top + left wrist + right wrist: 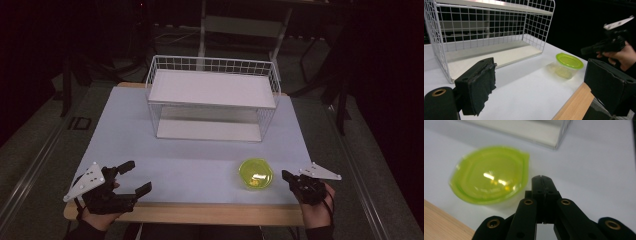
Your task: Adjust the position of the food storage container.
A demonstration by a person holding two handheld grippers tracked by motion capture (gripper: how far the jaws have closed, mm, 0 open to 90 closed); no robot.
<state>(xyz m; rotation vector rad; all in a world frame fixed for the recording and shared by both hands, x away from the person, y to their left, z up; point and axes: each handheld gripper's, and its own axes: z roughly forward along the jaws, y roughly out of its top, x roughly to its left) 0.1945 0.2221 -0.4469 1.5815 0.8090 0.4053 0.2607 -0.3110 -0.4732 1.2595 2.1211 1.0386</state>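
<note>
Worktop (200, 160): a white sheet over a wooden board; the wood shows along the near edge.
Rack (212, 100): a white wire rack with two flat shelves, standing at the far middle of the worktop, its open side toward the person. Both shelves look bare.
Left gripper (134, 176): it is near the front left corner, held by a hand (97, 217) that comes from below. Its jaws stand wide apart, with nothing between them, and point to the right and a little forward. In the left gripper view the tub lies beyond them, well apart.
Right gripper (286, 175): it is at the front right, held by the other hand (317, 207). Its jaws are pressed together, empty, and their tip is just beside the right rim of the tub, not touching as far as I can tell.
Tub (256, 173): a small clear plastic tub with a yellow-green lid, on the worktop front right, between the grippers and nearer the right one.
Handling: I judge it light and thin-walled, so it may slide or flex. The lid is glossy and probably slippery. The best hold seems across the rim, from both sides, with gentle pressure.
</note>
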